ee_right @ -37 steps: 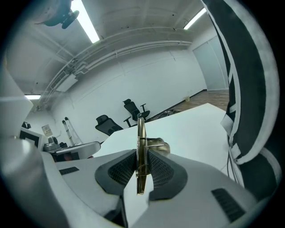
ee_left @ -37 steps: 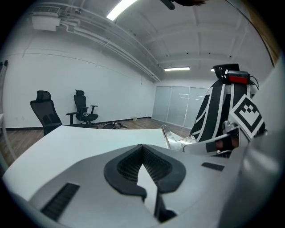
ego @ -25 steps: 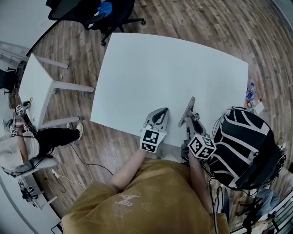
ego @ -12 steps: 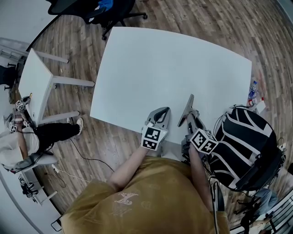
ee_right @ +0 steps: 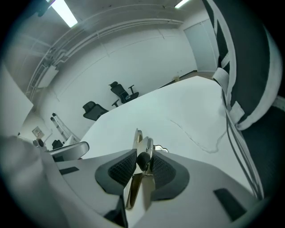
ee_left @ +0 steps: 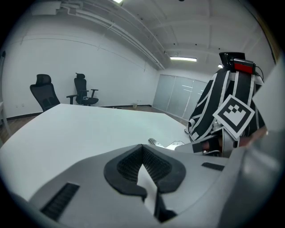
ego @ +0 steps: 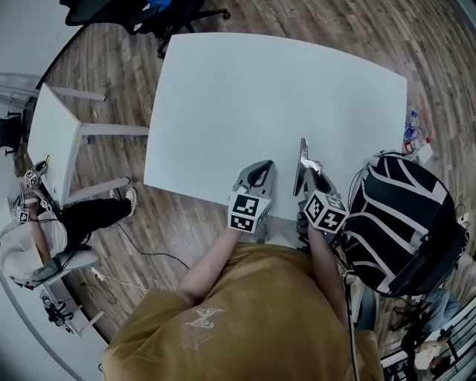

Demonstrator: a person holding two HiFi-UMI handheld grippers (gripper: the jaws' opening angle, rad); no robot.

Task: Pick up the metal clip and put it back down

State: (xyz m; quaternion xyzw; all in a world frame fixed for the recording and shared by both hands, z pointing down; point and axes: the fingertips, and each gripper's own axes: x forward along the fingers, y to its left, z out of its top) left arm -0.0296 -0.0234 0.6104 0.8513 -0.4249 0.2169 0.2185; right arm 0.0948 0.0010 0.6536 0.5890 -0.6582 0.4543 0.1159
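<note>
The metal clip point(ego: 301, 156) is a long, shiny spring clamp, seen above the near edge of the white table point(ego: 275, 97). My right gripper point(ego: 306, 173) is shut on it. In the right gripper view the clip point(ee_right: 139, 187) stands on edge between the black ribbed pads point(ee_right: 122, 171) of the right gripper point(ee_right: 143, 161), its tip pointing out over the table. My left gripper point(ego: 254, 177) lies just left of it at the table edge, shut with nothing in it; in its own view the left gripper point(ee_left: 142, 153) has its pads meeting at the tip.
A black-and-white striped backpack point(ego: 405, 223) sits close on the right. A small white table point(ego: 56, 141) and a seated person point(ego: 30, 238) are to the left, office chairs point(ego: 141, 11) beyond the far edge. A thin cable point(ee_right: 196, 138) lies on the table.
The right gripper has turned with the clip, so the clip now points more straight across the table instead of leaning right. The left gripper has hardly moved.
</note>
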